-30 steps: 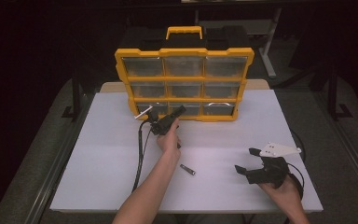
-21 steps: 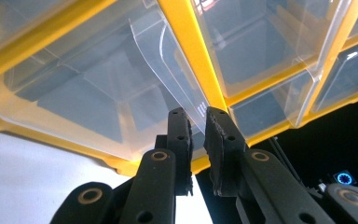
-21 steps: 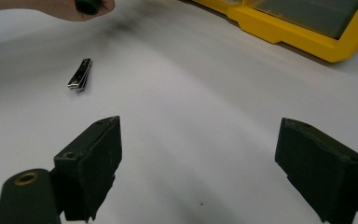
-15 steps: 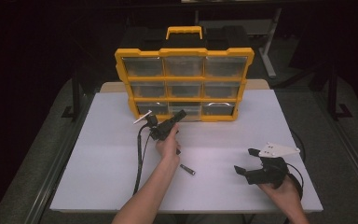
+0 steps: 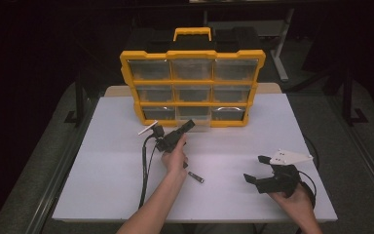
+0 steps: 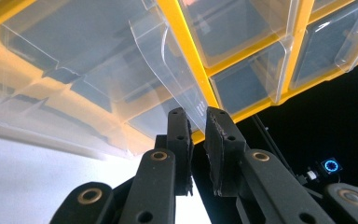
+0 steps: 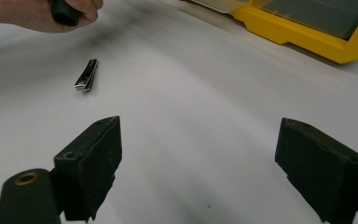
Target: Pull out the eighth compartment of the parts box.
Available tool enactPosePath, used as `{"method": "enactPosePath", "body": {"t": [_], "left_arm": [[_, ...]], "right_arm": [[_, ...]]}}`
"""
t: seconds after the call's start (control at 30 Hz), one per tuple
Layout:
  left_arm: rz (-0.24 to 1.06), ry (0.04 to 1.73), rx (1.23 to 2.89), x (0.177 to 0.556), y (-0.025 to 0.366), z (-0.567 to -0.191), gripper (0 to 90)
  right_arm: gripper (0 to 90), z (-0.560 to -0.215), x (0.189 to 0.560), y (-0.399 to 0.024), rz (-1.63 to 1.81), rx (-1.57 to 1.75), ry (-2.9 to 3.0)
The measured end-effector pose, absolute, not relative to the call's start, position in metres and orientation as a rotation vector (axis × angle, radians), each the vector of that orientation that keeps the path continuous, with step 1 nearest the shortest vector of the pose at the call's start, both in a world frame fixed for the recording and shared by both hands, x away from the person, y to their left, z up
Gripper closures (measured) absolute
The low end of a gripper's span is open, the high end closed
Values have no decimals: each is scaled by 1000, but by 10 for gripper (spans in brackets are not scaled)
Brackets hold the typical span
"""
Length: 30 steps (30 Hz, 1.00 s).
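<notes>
Pulled a little out of the yellow organizer, the clear bottom-middle drawer has its front lip pinched in the left gripper jaws, while the right gripper rests wide open beside a small clip.

No readable text (none anywhere)

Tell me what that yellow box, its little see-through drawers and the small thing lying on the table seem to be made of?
The organizer frame looks like moulded yellow plastic, smooth with a slight sheen. The drawers appear to be clear, glossy plastic: you see through them and their edges catch the light. The small clipper-like tool is probably metal, judging by its bright reflective tip, though it is too small to be sure.
</notes>
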<state>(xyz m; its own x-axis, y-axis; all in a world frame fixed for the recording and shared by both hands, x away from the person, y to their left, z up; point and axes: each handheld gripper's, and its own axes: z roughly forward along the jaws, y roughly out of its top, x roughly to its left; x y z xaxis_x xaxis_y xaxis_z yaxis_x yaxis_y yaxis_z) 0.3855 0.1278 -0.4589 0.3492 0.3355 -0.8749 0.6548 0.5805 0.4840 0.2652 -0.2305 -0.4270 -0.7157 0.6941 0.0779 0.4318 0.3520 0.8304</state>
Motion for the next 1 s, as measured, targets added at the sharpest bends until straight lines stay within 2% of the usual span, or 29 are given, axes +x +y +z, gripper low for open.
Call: {"method": "enactPosePath", "body": {"t": [0.2, 0.3, 0.5, 0.67, 1.0], "left_arm": [[-198, 1237, 1056, 384, 128, -457, 807], [-173, 1248, 1151, 381, 127, -459, 741], [-105, 1192, 1288, 375, 126, -452, 692], [-42, 1077, 1458, 374, 125, -435, 646], [117, 658, 1917, 382, 127, -383, 607]], "right_arm": [[139, -428, 266, -230, 1299, 998, 2331], [139, -427, 265, -229, 1293, 993, 2339], [139, -427, 264, -226, 1294, 974, 2348], [139, -427, 264, -228, 1290, 977, 2352], [138, -427, 263, -226, 1301, 972, 2358]]}}
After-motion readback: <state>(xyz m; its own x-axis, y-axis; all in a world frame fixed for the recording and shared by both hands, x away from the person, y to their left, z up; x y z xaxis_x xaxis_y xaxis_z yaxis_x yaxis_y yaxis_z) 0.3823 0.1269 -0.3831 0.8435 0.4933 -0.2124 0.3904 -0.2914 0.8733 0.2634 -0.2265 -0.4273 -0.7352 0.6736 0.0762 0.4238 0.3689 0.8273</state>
